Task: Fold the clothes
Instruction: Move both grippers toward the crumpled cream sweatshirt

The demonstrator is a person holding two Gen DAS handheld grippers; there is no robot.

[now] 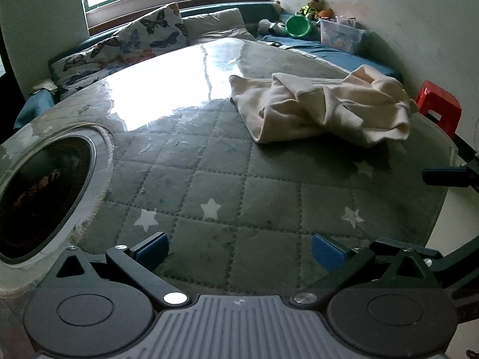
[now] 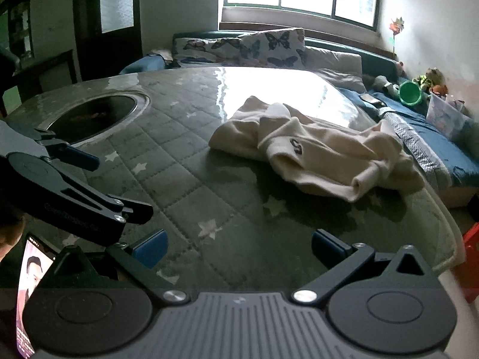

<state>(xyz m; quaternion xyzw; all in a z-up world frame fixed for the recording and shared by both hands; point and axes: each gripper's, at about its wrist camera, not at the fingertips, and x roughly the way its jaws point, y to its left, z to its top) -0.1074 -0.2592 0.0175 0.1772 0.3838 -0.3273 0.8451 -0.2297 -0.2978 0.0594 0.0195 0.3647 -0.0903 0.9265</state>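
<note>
A cream garment (image 1: 323, 107) lies crumpled on the far right part of the round quilted table (image 1: 215, 179); in the right wrist view the same cream garment (image 2: 317, 149) shows a small dark logo. My left gripper (image 1: 239, 251) hovers open over the table's near edge, well short of the cloth, with nothing between its blue pads. My right gripper (image 2: 239, 248) is also open and empty, with the garment ahead and slightly right. The left gripper (image 2: 80, 179) appears at the left of the right wrist view. One right fingertip (image 1: 446, 176) pokes in at the right edge of the left wrist view.
A dark round inset (image 1: 42, 191) sits in the table at the left. A red stool (image 1: 437, 104) stands beside the table's right edge. A sofa with butterfly cushions (image 1: 143, 36), toys and a clear box (image 1: 341, 34) lies behind. A lit phone screen (image 2: 30, 284) is at the lower left.
</note>
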